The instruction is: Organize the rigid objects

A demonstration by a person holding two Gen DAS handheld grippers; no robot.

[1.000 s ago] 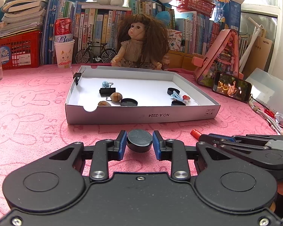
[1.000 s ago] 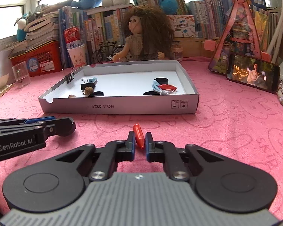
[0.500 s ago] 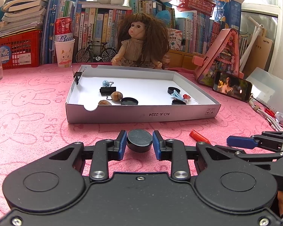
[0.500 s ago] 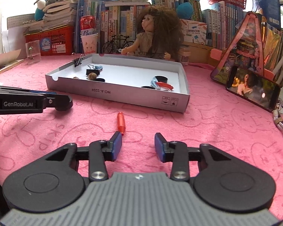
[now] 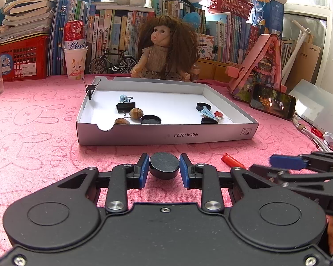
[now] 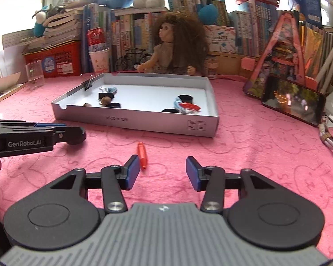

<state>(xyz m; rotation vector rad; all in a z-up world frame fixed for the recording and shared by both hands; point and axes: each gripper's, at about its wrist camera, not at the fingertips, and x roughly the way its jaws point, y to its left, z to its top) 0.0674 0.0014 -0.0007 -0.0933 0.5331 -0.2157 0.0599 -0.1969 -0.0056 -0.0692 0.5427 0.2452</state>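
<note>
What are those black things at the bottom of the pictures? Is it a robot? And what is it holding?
No robot. A person holds two grabbing tools, each carrying a camera that looks along its jaws, so each picture shows one tool from behind. The left gripper pinches a black round cap. The right gripper holds nothing; its jaws are opening, and a small red piece lies on the pink cloth just ahead of one finger. Behind sits a white tray with clips, nuts and more caps inside, and a doll.
</note>
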